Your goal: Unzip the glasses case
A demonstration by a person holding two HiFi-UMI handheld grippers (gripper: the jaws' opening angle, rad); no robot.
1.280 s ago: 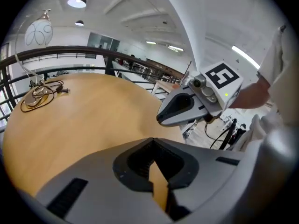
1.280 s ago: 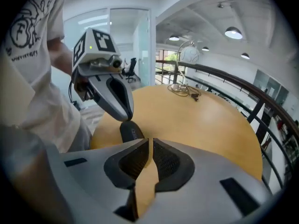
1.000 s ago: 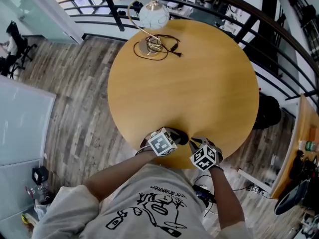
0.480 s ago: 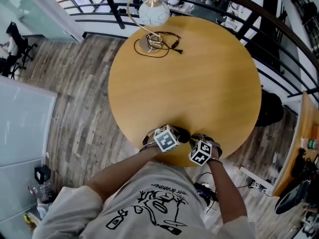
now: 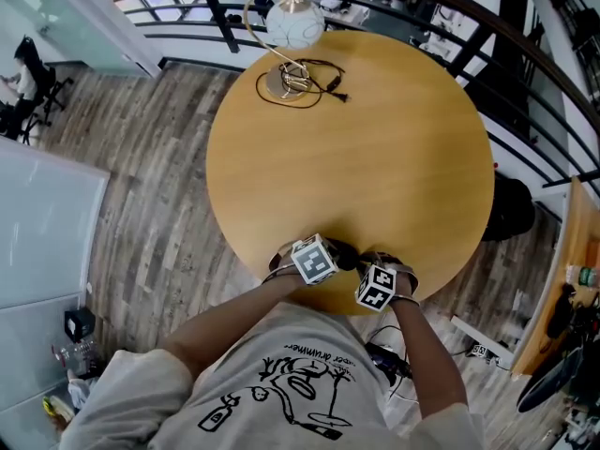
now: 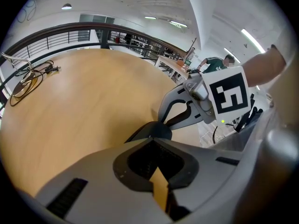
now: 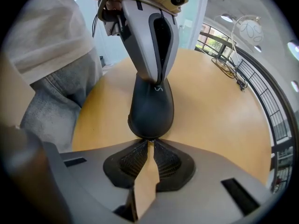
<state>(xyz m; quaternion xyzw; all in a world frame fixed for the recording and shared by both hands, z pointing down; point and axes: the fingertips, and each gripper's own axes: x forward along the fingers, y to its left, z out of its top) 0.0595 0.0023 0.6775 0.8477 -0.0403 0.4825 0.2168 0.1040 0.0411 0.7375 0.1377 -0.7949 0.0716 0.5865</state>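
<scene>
A black glasses case [image 7: 151, 107] lies on the round wooden table [image 5: 356, 148] by its near edge; in the head view it is a dark shape [image 5: 345, 255] between the two marker cubes. My left gripper [image 6: 153, 133] is shut on one end of the case, and the right gripper view shows its grey fingers [image 7: 158, 41] clamped over the far end. My right gripper [image 7: 148, 143] is shut at the case's other end, its tips pinched together right at the rim where the zip runs. The pull itself is hidden between the pads.
A lamp with a white globe [image 5: 292, 22] and a coiled black cable [image 5: 314, 87] stand at the table's far side. A dark railing [image 5: 469, 45] curves behind the table. The table's edge and my body are directly behind both grippers.
Both grippers remain at the case. The right one has edged slightly closer to the left one.
</scene>
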